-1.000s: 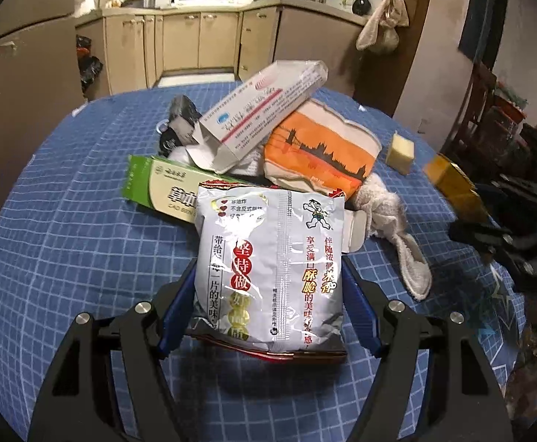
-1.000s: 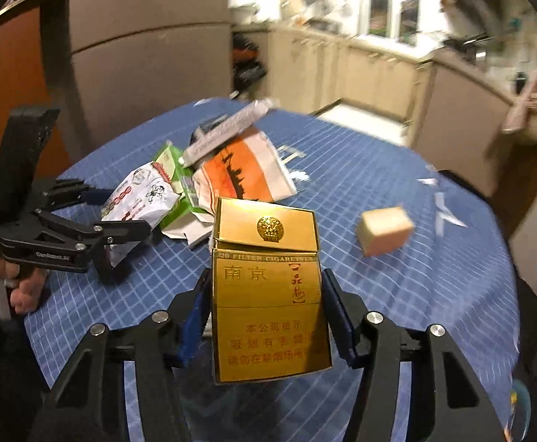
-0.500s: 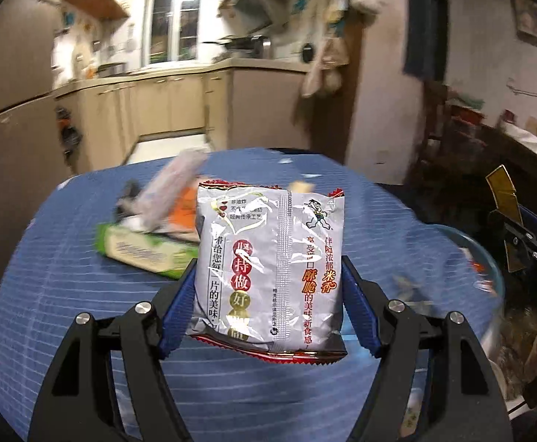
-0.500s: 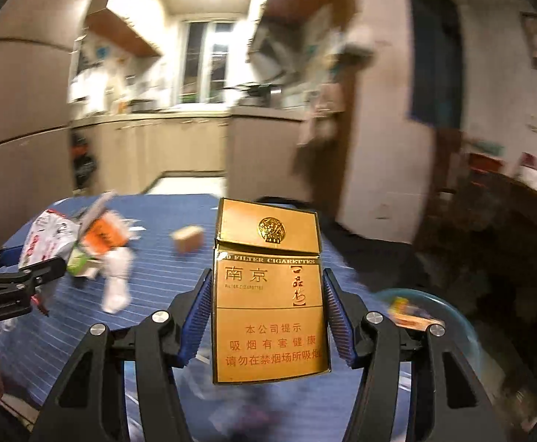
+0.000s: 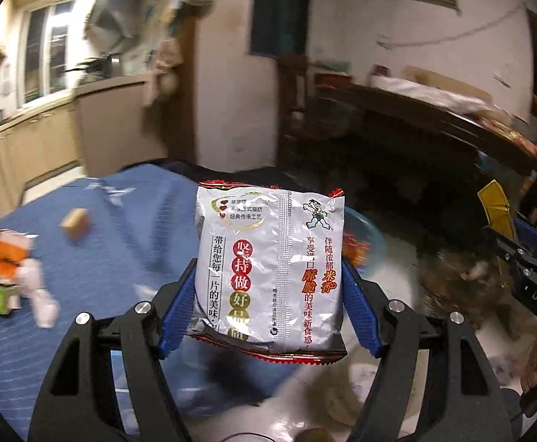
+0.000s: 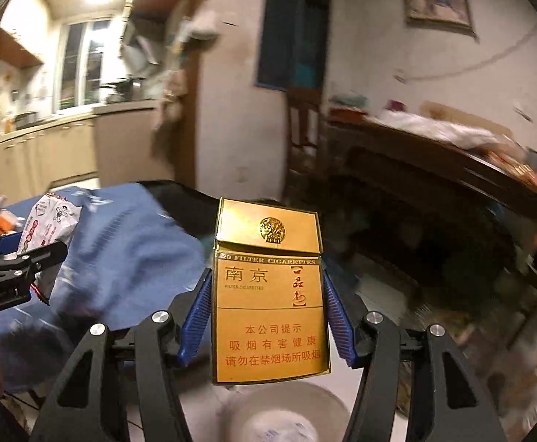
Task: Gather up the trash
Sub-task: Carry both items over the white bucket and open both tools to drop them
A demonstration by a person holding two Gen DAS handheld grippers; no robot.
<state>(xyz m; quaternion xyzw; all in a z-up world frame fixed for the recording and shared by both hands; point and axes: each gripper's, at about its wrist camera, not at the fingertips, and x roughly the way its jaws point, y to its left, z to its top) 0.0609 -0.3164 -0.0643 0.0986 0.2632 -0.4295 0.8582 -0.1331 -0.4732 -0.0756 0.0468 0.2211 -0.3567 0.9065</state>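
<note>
Left gripper (image 5: 268,291) jaws clamp a silver snack packet (image 5: 270,269); right gripper (image 6: 266,313) jaws clamp a gold cigarette pack (image 6: 268,294)

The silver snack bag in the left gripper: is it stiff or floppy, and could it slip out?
The silver snack bag looks like thin, crinkled foil, so it is probably light and floppy. It stands upright between the left gripper fingers, perhaps puffed with air. The glossy film may be slippery, though the ribbed blue pads likely help.

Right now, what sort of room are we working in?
Likely a lived-in home kitchen and dining room: kitchen cabinets under a window, a blue-clothed table and a framed picture.
</note>
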